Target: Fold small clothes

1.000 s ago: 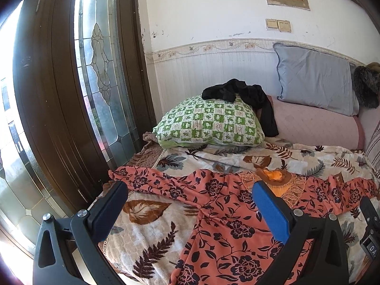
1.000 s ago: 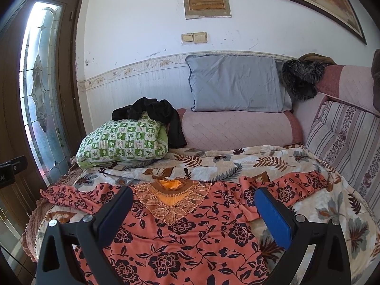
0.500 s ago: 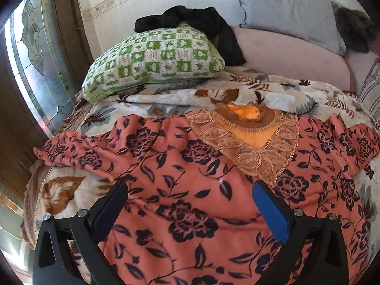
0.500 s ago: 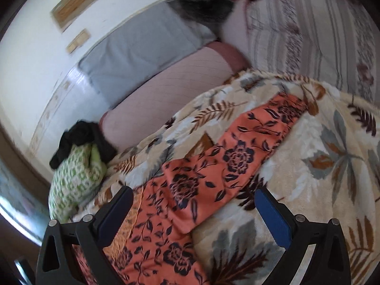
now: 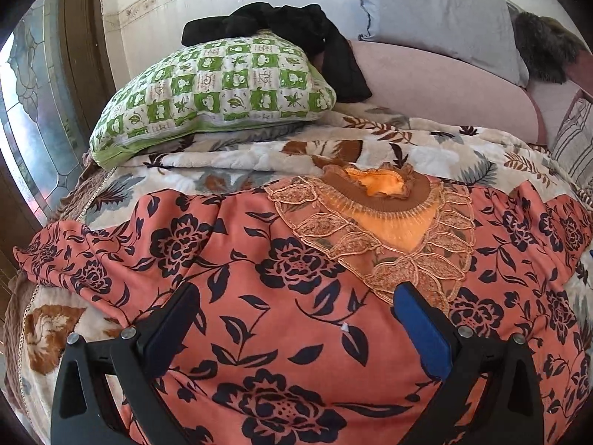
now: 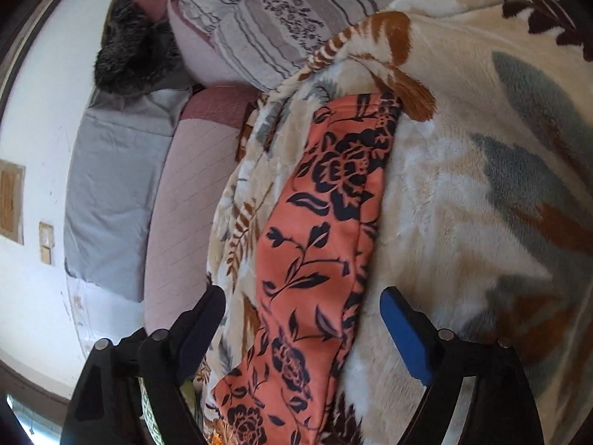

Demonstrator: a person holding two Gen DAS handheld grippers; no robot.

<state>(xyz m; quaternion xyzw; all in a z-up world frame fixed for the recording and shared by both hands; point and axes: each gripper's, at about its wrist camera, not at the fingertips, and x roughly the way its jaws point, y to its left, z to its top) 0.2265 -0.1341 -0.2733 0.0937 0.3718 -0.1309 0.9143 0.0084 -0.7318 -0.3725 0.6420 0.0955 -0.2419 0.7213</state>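
A coral dress with dark flowers (image 5: 296, 296) lies spread face up on a leaf-print blanket (image 5: 259, 155), its embroidered orange neckline (image 5: 385, 207) toward the pillows. My left gripper (image 5: 296, 296) hovers open over the chest of the dress, just below the neckline, nothing between its fingers. In the right wrist view the picture is rolled sideways: one sleeve of the dress (image 6: 322, 222) runs up between the fingers of my right gripper (image 6: 302, 300). Its jaws are closing, with the sleeve between them but the pads apart from the cloth.
A green checked pillow (image 5: 215, 89) with black clothing (image 5: 296, 26) draped on it sits behind the dress at left. A grey pillow (image 5: 437, 11), a pink bolster (image 5: 444, 92) and a dark furry item (image 5: 545, 44) line the wall. A striped cushion (image 6: 281, 11) lies beyond the sleeve. A glass door (image 5: 33, 111) stands at left.
Both grippers have dropped toward the dress. The left came in over the chest. The right swung out to the sleeve, rolled sideways, and its jaws have narrowed.
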